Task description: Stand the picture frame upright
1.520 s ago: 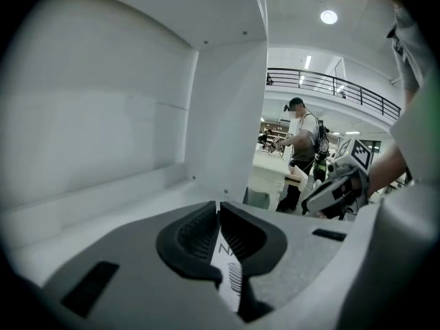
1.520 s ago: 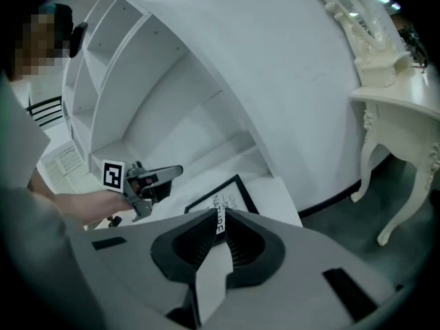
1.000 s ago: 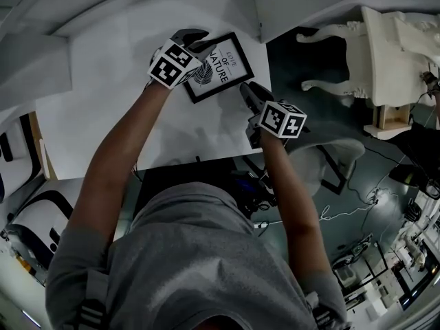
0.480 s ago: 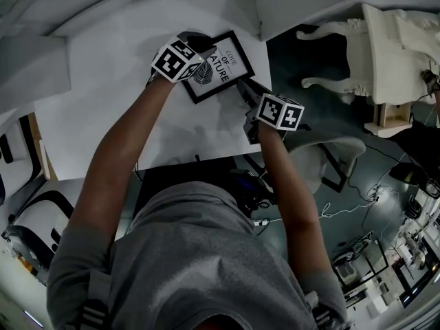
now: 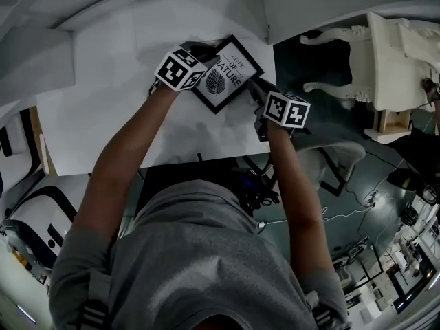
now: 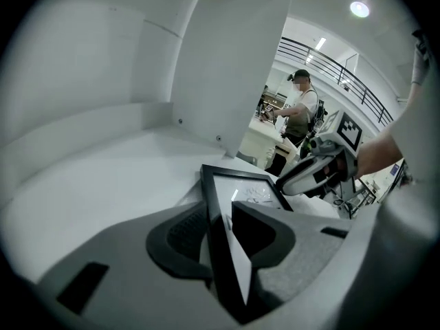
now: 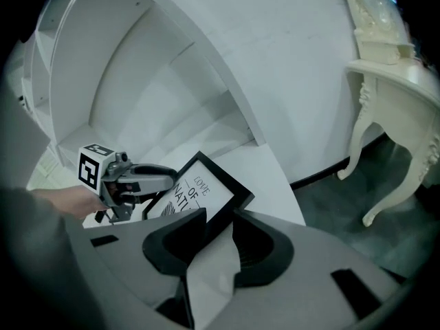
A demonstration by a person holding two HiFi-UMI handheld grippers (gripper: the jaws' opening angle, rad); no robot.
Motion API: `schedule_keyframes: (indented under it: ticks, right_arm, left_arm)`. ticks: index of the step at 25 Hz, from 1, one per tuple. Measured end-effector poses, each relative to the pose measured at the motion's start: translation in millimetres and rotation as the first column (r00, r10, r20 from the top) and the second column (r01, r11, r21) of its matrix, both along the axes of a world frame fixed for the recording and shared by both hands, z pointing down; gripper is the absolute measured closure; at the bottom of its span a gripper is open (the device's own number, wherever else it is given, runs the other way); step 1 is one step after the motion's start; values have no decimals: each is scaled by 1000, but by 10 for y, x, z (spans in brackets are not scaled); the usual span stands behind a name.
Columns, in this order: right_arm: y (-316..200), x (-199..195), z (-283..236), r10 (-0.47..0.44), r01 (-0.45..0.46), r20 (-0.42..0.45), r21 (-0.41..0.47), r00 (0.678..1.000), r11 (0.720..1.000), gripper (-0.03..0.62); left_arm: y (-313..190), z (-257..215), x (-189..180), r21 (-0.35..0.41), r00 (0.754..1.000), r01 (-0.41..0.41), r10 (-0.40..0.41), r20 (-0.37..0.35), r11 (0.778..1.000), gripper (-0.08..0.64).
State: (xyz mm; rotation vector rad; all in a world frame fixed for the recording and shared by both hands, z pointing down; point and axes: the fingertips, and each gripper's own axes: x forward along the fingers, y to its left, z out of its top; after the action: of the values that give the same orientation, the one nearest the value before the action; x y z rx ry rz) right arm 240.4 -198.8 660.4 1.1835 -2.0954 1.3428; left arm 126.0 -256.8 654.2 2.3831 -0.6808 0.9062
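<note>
On the white table (image 5: 96,108), at the person's 12 o'clock, the picture frame (image 5: 230,74) sits turned cornerwise. It has a thin black moulding, a white mat and a dark leaf print, lettered "LOVE OF NATURE". The left gripper (image 5: 208,55), its jaws having just been closing, pinches the frame's 9 o'clock edge. The right gripper (image 5: 253,85) clamps the 4 o'clock corner.

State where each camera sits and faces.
Head view: on the person's head, looking steeply down at the table; both arms, left gripper and right gripper show.
Left gripper view: on that gripper, facing across the table; its fingers, just closed further, pinch the picture frame.
Right gripper view: on that gripper, facing the shelving; its fingers hold the frame's corner.
Shared: each shows the other gripper.
</note>
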Motion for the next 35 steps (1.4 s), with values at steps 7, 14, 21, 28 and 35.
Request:
schedule_keyframes:
  ticks: [7,14,21,28,35]
  right_arm:
    - [-55,-111,12,-154,159,-101,42,983,986,462]
    - [-119,-344,24,-302,317,-168,76,939,945,462]
    - [-52,-613,2,-425,446,-173,108,888,888,462]
    - [92,-745,4,-492,511,-162,109,855,852,462]
    - [306,-745,22,-527,544,-153,98,836,834,462]
  left_arm:
    - [346,33,-213,-52,992,117,-119,-34,992,443]
    - [725,120,-425,-120,977,208,-212,-26,971,443]
    - [1040,104,-622,-164,972,227,-234,-20,960,443]
    - [1250,99,-737,-212,968,235,-248,-35,949,443]
    - [1456,105,-740,-222,970,231,-241,-21,947,443]
